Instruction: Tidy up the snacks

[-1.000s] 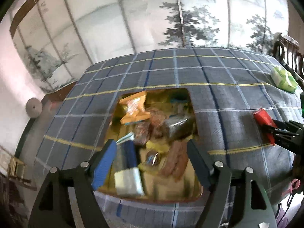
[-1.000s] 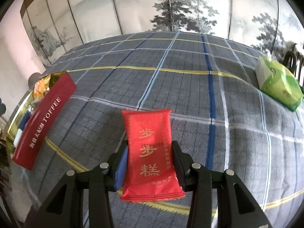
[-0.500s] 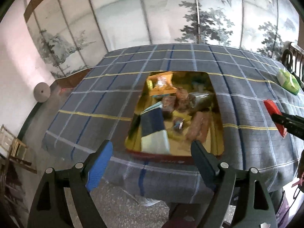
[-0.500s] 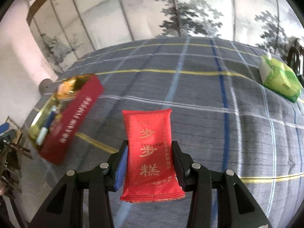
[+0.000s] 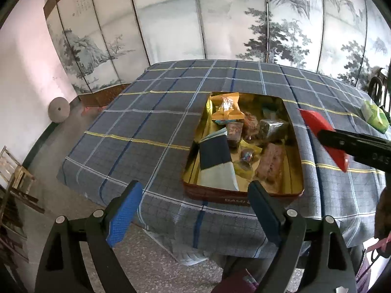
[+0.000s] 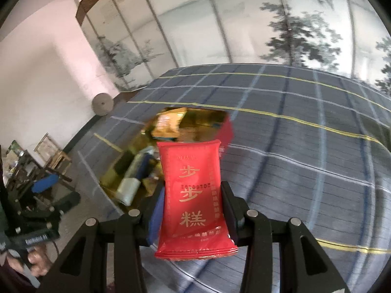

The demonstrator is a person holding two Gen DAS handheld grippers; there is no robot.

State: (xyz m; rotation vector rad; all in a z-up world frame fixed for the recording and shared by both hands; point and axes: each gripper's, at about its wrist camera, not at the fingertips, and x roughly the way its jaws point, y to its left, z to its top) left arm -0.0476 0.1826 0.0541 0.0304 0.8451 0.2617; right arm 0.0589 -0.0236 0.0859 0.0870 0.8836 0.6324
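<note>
A red tin (image 5: 297,144) with a gold inside sits on the plaid tablecloth near the table's front edge, holding several snacks, among them an orange packet (image 5: 227,109) and a dark blue and white packet (image 5: 217,163). My left gripper (image 5: 193,210) is open and empty, held back off the table's front edge, in front of the tin. My right gripper (image 6: 193,207) is shut on a red snack packet (image 6: 193,193) with gold characters, held in the air to the right of the tin (image 6: 227,127). That packet also shows in the left wrist view (image 5: 320,134).
A green tissue pack (image 5: 374,116) lies at the table's far right. A painted folding screen (image 5: 220,24) stands behind the table. A wooden chair (image 5: 14,178) and clutter stand on the floor at left. A dark chair back (image 5: 377,90) is at far right.
My left gripper has pulled back and up from over the tin to beyond the table's edge. My right gripper has lifted the red packet and swung it left toward the tin.
</note>
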